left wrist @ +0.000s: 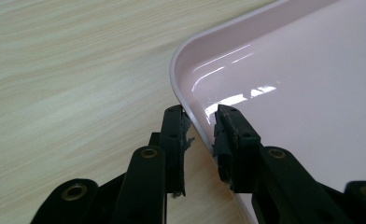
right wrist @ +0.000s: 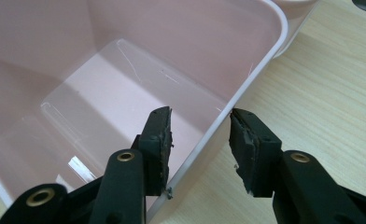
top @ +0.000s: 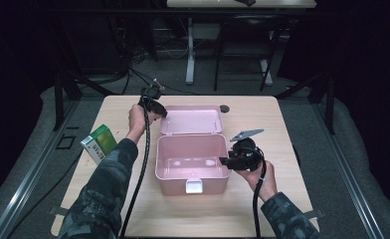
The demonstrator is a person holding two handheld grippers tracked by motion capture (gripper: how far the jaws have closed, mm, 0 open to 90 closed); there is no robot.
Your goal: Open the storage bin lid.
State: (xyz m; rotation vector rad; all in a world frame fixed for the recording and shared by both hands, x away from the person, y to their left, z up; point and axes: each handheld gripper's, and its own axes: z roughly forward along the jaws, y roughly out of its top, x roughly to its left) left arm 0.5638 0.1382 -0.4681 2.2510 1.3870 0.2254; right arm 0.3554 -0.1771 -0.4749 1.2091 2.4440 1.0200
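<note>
Box: the pink box (top: pixel 192 162) sits mid-counter, empty inside, its white latch (top: pixel 193 186) facing you.
Lid: the lid (top: pixel 191 120) lies swung back flat on the counter (top: pixel 252 209) behind the box, so the opening is done.
Left claw: your left claw (left wrist: pixel 200 122) straddles the lid's rim (left wrist: pixel 183 70) at its near-left corner; the pads (left wrist: pixel 174 135) stand slightly apart with the rim between them, and you seem no longer to pinch it, though the contact is hard to judge from this angle.
Right claw: your right claw (right wrist: pixel 200 135) straddles the box's right wall (right wrist: pixel 260 65), one pad inside, one outside, with a gap showing on both sides; it is apart, not clamped.
Carton: a green-and-white carton (top: pixel 99 143) lies at the counter's left edge, well apart from the box and untouched.
Done: box opened, lid laid down.
Left: probably you free the left claw from the lid, fetch the carton, put it in the box, then shut the lid and latch it.
Risk: the box may slide if the right claw doesn't steady it.
</note>
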